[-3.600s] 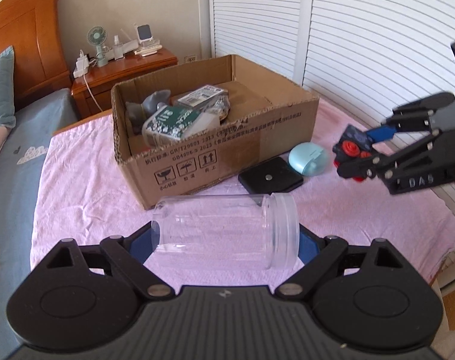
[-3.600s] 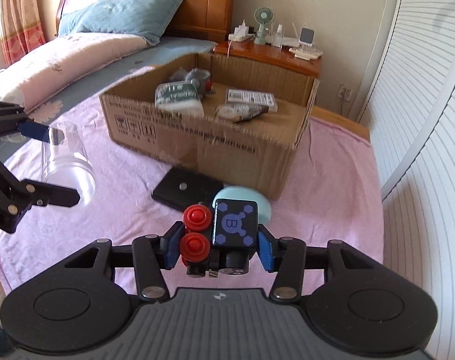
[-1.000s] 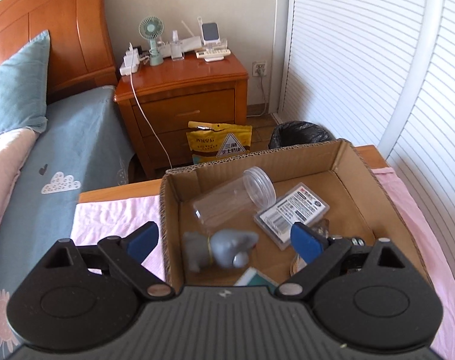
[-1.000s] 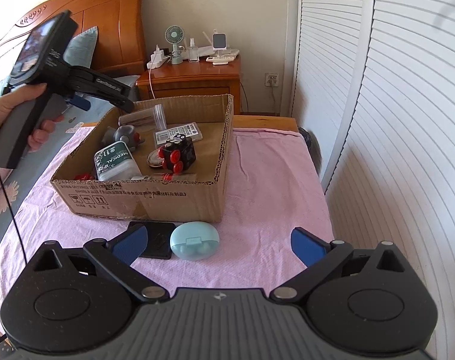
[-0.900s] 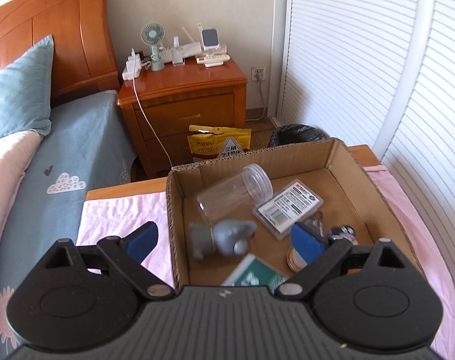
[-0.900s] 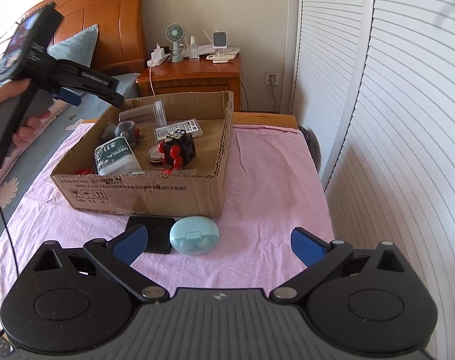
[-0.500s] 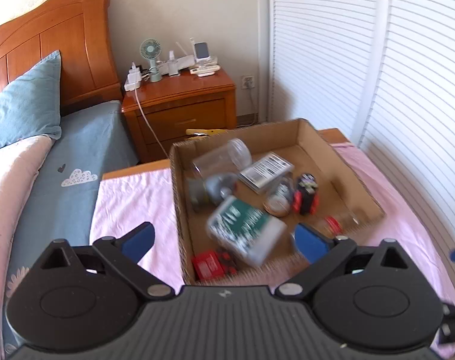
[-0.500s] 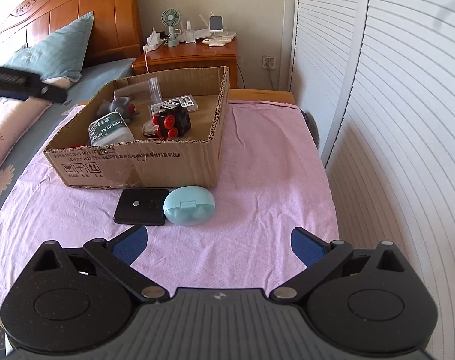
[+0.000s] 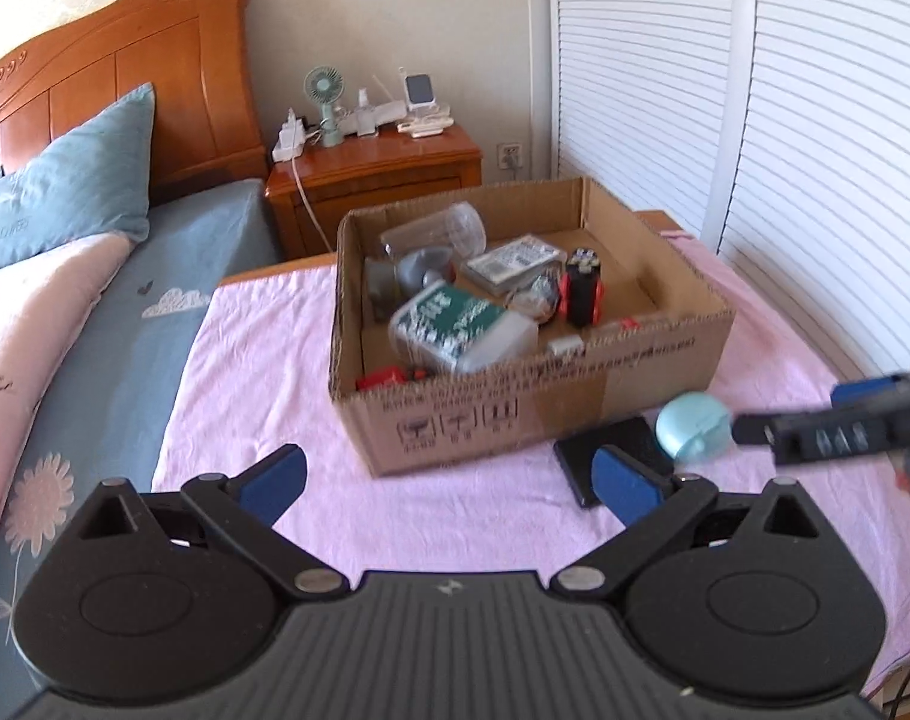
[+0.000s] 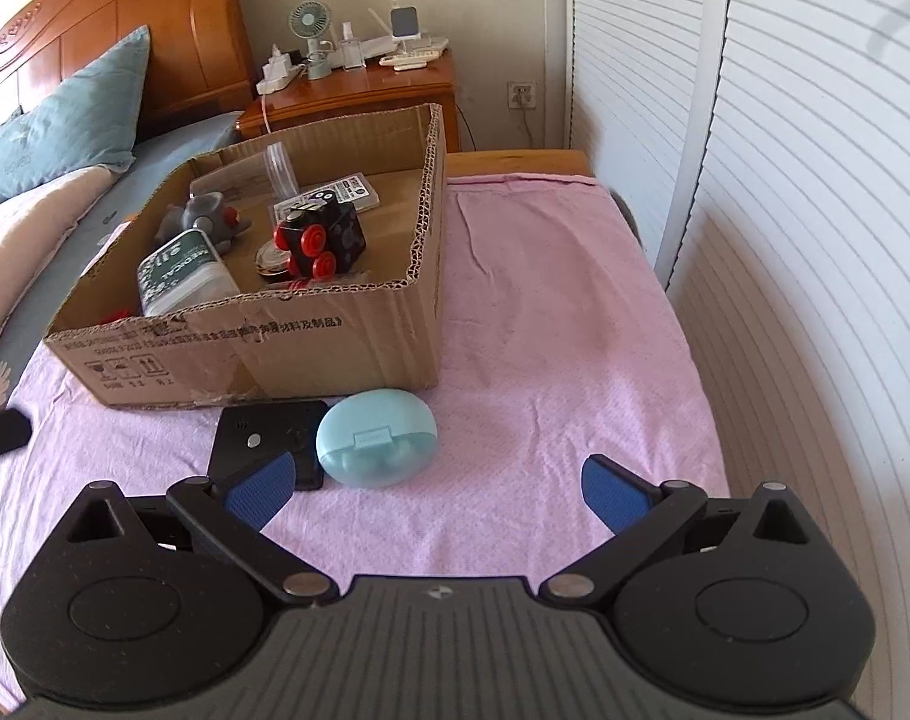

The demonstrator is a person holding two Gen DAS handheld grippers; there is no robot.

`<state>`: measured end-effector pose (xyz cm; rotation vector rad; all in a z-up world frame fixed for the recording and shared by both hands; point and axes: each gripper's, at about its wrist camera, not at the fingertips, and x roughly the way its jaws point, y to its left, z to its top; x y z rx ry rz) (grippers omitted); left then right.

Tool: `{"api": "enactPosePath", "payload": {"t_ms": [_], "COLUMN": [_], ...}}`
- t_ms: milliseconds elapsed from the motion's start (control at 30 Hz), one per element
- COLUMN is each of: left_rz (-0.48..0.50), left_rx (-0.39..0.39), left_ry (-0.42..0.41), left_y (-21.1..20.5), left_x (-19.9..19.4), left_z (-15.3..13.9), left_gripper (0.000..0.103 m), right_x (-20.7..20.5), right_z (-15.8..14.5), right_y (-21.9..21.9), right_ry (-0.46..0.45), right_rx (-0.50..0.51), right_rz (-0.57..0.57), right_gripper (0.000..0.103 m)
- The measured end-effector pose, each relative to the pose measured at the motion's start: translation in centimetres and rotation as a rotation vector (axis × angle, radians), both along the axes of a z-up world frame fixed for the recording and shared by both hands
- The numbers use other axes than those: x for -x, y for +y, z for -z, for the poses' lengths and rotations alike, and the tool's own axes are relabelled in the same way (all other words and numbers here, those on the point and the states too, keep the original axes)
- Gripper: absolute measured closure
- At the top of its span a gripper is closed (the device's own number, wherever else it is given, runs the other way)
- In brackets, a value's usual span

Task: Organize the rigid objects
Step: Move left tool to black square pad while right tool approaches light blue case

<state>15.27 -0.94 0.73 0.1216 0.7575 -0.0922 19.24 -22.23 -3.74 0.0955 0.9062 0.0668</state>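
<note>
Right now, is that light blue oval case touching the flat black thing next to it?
Touching: in the right wrist view the blue case overlaps the black pad's right edge with no pink cloth showing between them.

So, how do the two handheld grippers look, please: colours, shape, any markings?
Both look alike. The left gripper and the right gripper each have a ribbed dark grey body, two round black discs, black linkage bars with silver rivets, and blue pads on the fingers. A small pale logo marks each body. Seen sideways, the right one shows blurred white lettering.

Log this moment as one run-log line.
left gripper: open, empty | right gripper: open, empty | light blue case, black pad: outside cardboard box
</note>
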Motion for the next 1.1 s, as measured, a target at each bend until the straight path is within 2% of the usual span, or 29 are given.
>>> {"api": "enactPosePath", "payload": {"t_ms": [267,500,700,1100], "left_rz": [-0.016,-0.006,-0.002,0.036], "left_rx": [0.005,0.033,0.059,0.067], "left_ry": [0.006,0.026,0.04,0.06], "left_y": [0.6,1.3,1.4,-0.2], "left_x": [0.8,0.6,0.4,-0.1], "left_z": [2.1,3.2,3.7,4.2], "left_gripper": [0.002,0.002,0.002,0.002], "right_x": [-3.7,-4.6,-4.5,-1.9], "right_z": [2.2,3.6,4.6,5.1], "right_y": [1.7,3.0,3.8,1.9], "right_ry": [0.021,-0.004,-0.013,-0.017], "right_rx": [0.014,0.061,0.121,0.183], "right_rz": [0.084,0.145,0.131,0.072], "right_gripper": [0.0,0.0,0.0,0.0]}}
